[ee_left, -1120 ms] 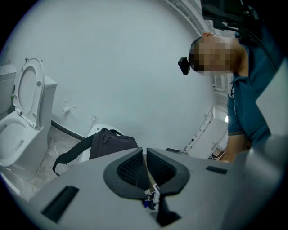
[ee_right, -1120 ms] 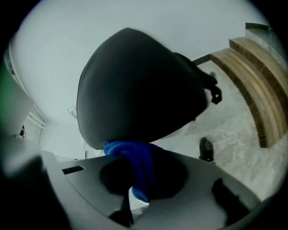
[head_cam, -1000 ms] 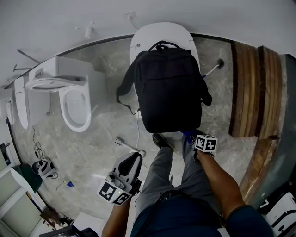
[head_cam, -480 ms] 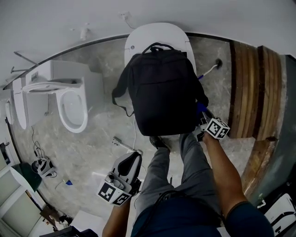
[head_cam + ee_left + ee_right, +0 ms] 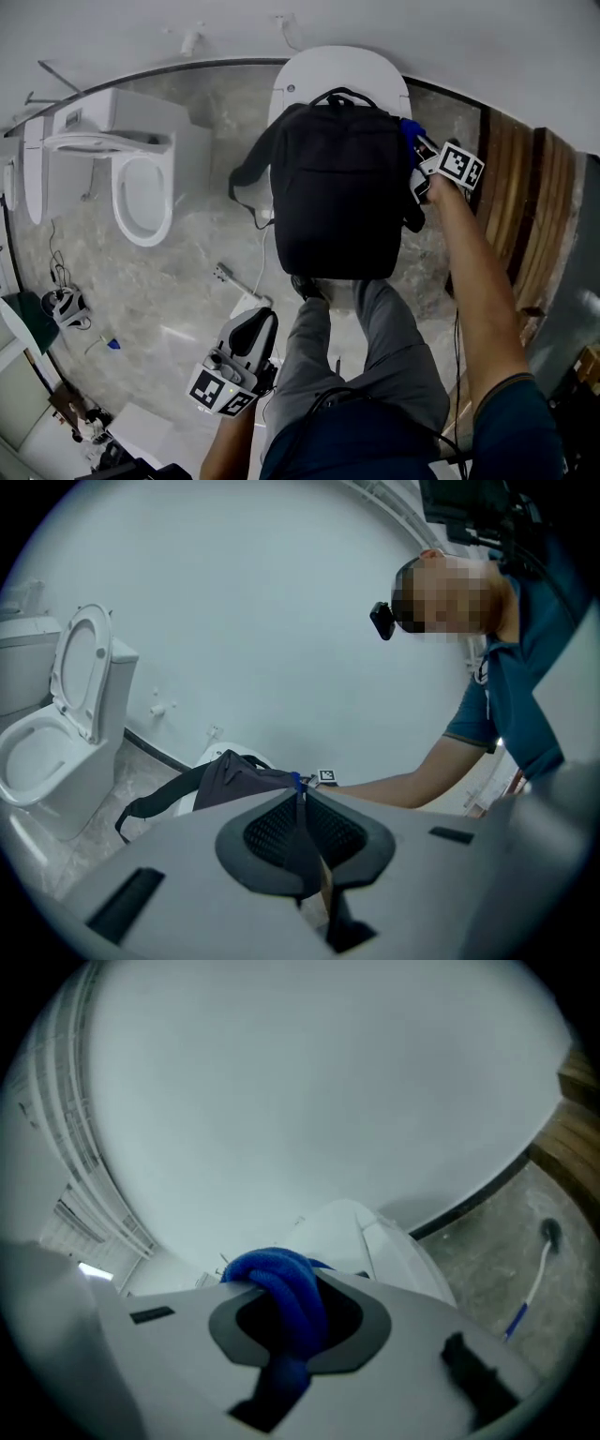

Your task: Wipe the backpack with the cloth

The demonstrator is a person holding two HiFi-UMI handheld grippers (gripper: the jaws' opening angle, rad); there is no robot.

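Marble floor (image 5: 187, 281), backpack (image 5: 337, 187), cloth (image 5: 278, 1283) half hidden

Backpack (image 5: 337, 187) plain black; cloth (image 5: 410, 131) bright blue; far toilet (image 5: 309, 80), left toilet (image 5: 122, 141) and wall (image 5: 469, 37) white; floor (image 5: 187, 281) grey with pale marble veining; planks (image 5: 511, 206) at right in dark and mid-brown stripes; trousers (image 5: 403, 356) grey; shirt (image 5: 375, 450) dark blue.

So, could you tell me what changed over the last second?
The right gripper, shut on the cloth, travelled from the lower edge of the backpack up its right side towards the top. The left gripper stayed low and shut; the backpack stayed on the toilet.
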